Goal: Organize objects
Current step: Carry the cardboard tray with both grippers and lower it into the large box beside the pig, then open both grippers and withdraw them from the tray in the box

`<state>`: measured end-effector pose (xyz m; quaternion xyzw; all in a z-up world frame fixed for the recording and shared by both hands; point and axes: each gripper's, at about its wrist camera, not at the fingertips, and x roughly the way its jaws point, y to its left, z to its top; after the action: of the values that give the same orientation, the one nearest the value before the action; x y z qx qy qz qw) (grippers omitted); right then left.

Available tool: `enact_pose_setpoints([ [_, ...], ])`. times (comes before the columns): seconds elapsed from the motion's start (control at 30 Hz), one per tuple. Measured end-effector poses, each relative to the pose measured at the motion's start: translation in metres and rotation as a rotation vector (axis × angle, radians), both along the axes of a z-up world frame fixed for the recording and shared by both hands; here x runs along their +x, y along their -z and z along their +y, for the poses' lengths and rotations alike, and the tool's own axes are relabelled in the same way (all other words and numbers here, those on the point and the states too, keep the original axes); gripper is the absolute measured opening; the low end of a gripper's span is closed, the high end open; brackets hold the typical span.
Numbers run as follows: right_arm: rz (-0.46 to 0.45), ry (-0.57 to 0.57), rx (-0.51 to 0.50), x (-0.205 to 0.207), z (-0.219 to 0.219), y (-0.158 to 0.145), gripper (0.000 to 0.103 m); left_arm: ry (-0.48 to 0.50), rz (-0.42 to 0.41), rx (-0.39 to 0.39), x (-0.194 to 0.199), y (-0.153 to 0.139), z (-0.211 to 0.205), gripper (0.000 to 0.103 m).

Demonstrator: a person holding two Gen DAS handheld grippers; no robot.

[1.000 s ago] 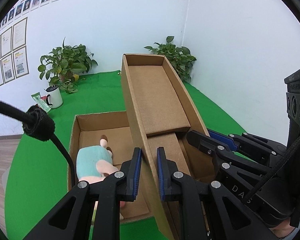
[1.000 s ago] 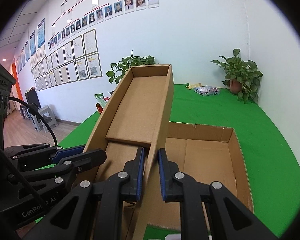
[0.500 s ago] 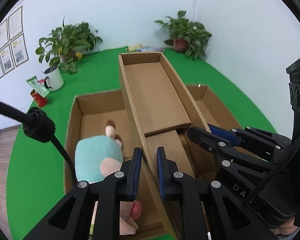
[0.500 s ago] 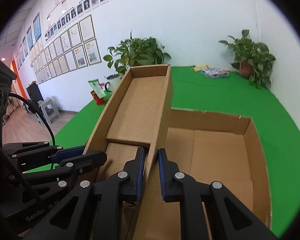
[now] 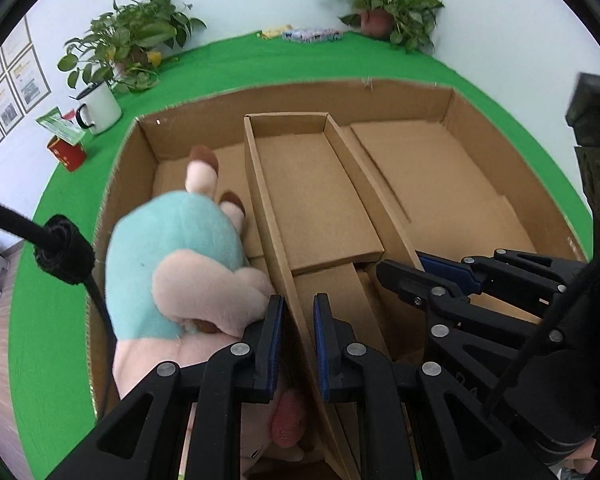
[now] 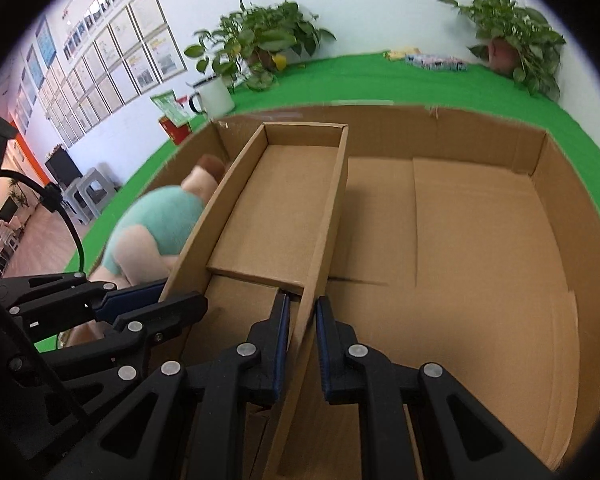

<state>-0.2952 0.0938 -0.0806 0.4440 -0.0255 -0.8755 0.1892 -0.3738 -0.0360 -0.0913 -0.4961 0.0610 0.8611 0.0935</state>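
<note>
A narrow open cardboard box (image 5: 316, 196) is held inside a large open cardboard box (image 5: 452, 100). My left gripper (image 5: 298, 316) is shut on the narrow box's left wall. My right gripper (image 6: 302, 314) is shut on its right wall (image 6: 324, 240). The narrow box (image 6: 276, 208) lies nearly level, low in the large box (image 6: 540, 152). A plush toy (image 5: 172, 264) in teal and pink lies in the large box to the left of the narrow box; it also shows in the right wrist view (image 6: 152, 228). The right part of the large box floor is bare.
The boxes sit on a green table cloth (image 5: 48, 320). A white mug (image 5: 100, 106), a red tin (image 5: 66, 154) and a potted plant (image 5: 128, 48) stand at the far left. Another plant (image 5: 384, 4) and some packets (image 5: 308, 34) are at the far edge by the wall.
Both grippers have lowered the narrow box from a steep tilt above the large box down into it, nearly level. The plush toy now looks closer.
</note>
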Motion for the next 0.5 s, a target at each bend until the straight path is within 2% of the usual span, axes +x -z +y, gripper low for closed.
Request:
enact_pose_setpoints([
  [0.07,-0.037,-0.001,0.01,-0.002,-0.002,0.007,0.012,0.003,0.009,-0.009,0.007,0.001,0.003,0.014],
  [0.2,-0.042,-0.016,0.016,-0.001,-0.005,0.006,0.011,-0.02,0.02,0.048,0.016,-0.008,-0.012,0.013],
  [0.37,-0.021,-0.044,0.078,-0.001,-0.017,0.006,0.011,-0.023,0.027,0.142,0.027,-0.016,-0.036,0.014],
  [0.5,-0.029,-0.041,0.089,0.0,-0.018,0.009,0.011,-0.024,0.041,0.174,0.039,-0.019,-0.039,0.014],
])
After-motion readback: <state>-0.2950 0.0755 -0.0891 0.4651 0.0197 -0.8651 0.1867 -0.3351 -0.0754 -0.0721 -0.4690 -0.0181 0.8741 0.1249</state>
